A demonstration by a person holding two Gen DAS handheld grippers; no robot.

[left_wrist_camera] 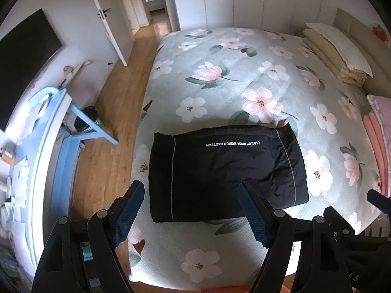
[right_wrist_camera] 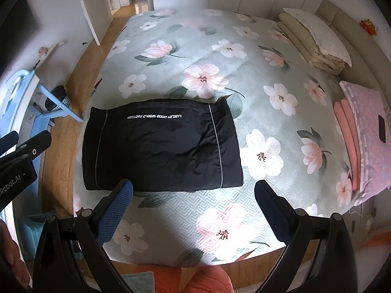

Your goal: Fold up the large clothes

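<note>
A black jacket (left_wrist_camera: 224, 173) lies folded into a neat rectangle on the floral bedspread (left_wrist_camera: 220, 78), near the bed's front edge. It has white lettering and thin grey piping. It also shows in the right wrist view (right_wrist_camera: 161, 146). My left gripper (left_wrist_camera: 191, 193) is open and empty, held above the bed just in front of the jacket. My right gripper (right_wrist_camera: 193, 190) is open and empty too, raised in front of the jacket's near right corner. Part of the other gripper shows at the left edge of the right wrist view (right_wrist_camera: 19, 151).
Cream pillows (left_wrist_camera: 339, 51) and folded pink bedding (right_wrist_camera: 361, 131) lie along the headboard side on the right. A blue desk (left_wrist_camera: 56, 131) and a dark waste basket (left_wrist_camera: 88, 122) stand on the wooden floor (left_wrist_camera: 117, 107) at the left. White wardrobes line the far wall.
</note>
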